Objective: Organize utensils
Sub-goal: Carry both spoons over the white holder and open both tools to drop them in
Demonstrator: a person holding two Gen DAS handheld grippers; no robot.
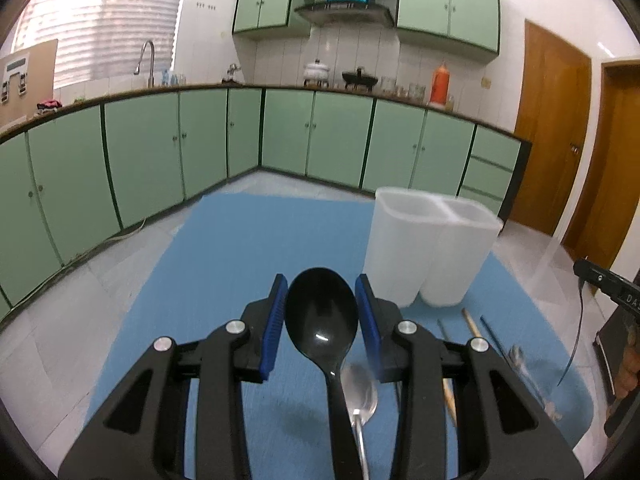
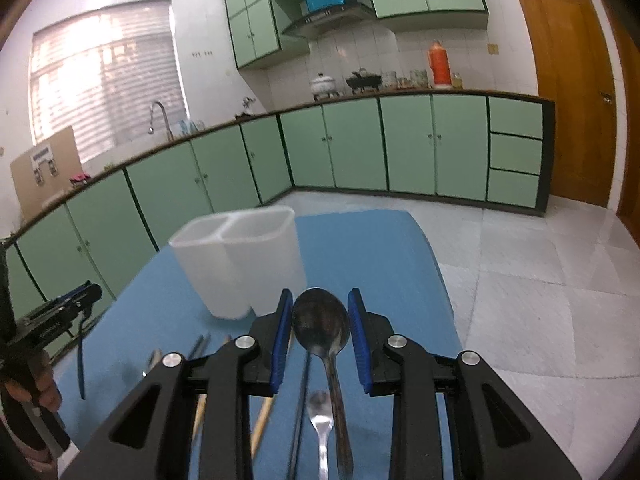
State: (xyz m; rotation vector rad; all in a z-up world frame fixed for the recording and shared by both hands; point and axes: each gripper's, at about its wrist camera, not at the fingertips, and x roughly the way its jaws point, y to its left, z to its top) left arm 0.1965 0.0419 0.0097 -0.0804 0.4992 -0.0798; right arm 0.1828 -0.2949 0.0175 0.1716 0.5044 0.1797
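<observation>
Two grippers, each lifted above the blue mat (image 1: 224,248).

Left gripper (image 1: 322,300): jaws clamped on one black spoon (image 1: 321,308), blue pads pressing either side of the bowl, handle running back under the gripper body. The spoon is off the mat, held in the air.

Right gripper (image 2: 320,312): jaws clamped on one metal spoon (image 2: 320,322), pads against the edges of its bowl, handle trailing back beneath. It is also clear of the mat.

One white holder (image 1: 430,248) stands upright on the mat, with two compartments side by side. Nothing shows above either rim. It sits ahead and to the right of the left gripper; in the right wrist view it is ahead and to the left.

Still lying on the mat, near side of the holder:
- One small metal spoon (image 2: 320,416), directly below the right gripper.
- Two wooden chopsticks (image 2: 262,424), partly hidden by the gripper arms.
- At least two dark thin sticks (image 2: 300,408); exact count cannot be told, as the grippers cover them.
- One more small metal utensil (image 1: 518,356) at the right of the left wrist view, too blurred to name.

A hand (image 2: 44,394) grips the left gripper's handle at the left edge of the right wrist view.
</observation>
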